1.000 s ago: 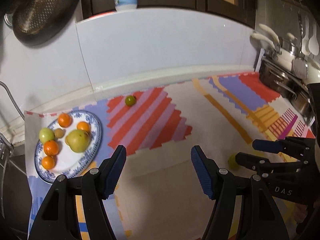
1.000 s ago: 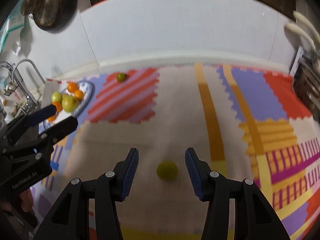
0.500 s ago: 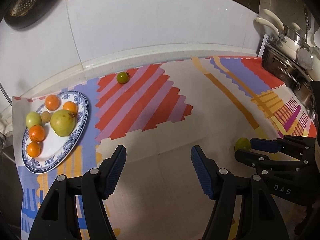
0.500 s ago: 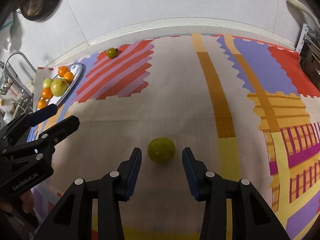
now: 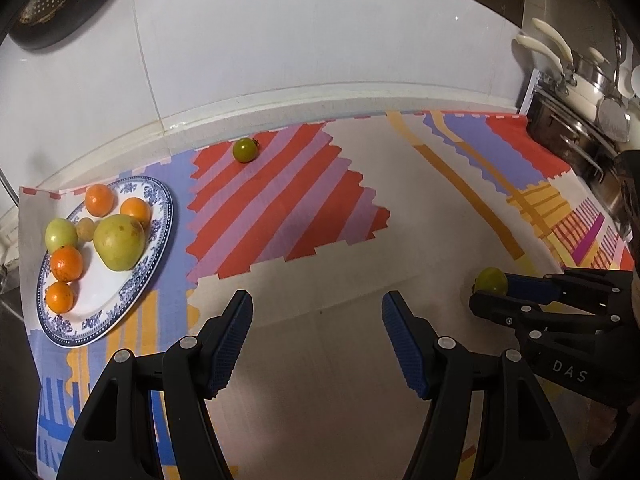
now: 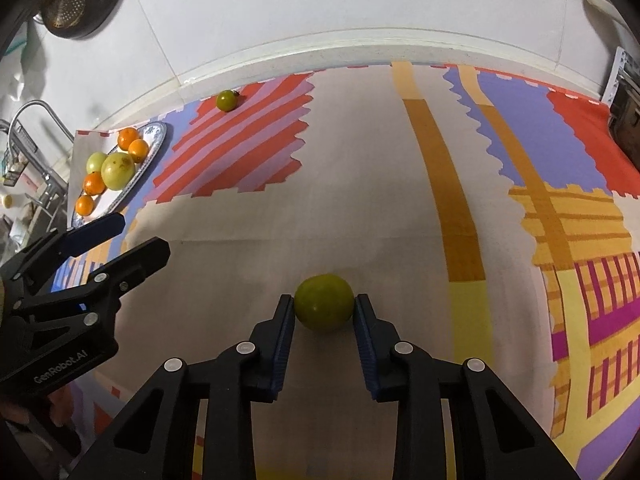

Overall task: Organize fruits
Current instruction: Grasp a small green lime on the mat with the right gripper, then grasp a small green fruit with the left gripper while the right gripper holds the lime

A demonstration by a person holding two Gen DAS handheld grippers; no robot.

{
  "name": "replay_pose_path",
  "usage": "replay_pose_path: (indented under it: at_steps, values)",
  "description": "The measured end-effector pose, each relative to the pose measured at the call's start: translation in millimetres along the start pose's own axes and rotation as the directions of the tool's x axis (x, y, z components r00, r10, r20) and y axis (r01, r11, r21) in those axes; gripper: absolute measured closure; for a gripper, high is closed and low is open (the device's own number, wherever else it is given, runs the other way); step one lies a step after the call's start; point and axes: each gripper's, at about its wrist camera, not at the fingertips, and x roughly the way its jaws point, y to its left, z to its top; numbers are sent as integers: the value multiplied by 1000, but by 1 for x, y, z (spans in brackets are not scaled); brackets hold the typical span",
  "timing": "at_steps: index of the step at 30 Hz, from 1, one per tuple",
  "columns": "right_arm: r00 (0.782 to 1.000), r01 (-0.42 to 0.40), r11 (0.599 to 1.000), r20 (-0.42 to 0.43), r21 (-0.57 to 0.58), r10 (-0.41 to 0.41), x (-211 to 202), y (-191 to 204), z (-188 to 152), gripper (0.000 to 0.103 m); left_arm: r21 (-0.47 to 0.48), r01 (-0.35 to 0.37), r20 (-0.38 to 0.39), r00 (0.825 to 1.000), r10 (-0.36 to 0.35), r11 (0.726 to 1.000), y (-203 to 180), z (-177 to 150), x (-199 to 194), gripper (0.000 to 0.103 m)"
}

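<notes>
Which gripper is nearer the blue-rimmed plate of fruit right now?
Left. The left gripper hovers open just beside the plate, holding nothing. The right gripper is farther off, across the mat, shut on a green fruit.

left gripper jaws apart, nothing between them, over bare patch of patterned mat. Blue-rimmed plate at left holds four oranges, two green fruits, one small tan fruit. Small green fruit alone on red stripes near wall. At right, right gripper closed onto another green fruit. Pots at far right
</notes>
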Motion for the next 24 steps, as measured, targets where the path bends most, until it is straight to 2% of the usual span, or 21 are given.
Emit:
replay_pose_path:
  at_steps: [9, 15, 24]
  values:
    - [996, 9, 997, 87, -76, -3, -2, 18, 37, 72, -3, -47, 69, 997, 47, 999, 20, 30, 7, 36]
    - [991, 7, 994, 134, -108, 7, 6, 24, 72, 72, -10, -32, 124, 992, 33, 999, 36, 59, 20, 37]
    - [984, -10, 992, 174, -129, 32, 32, 32, 120, 72, -68, -38, 69, 997, 43, 997, 61, 98, 70, 37]
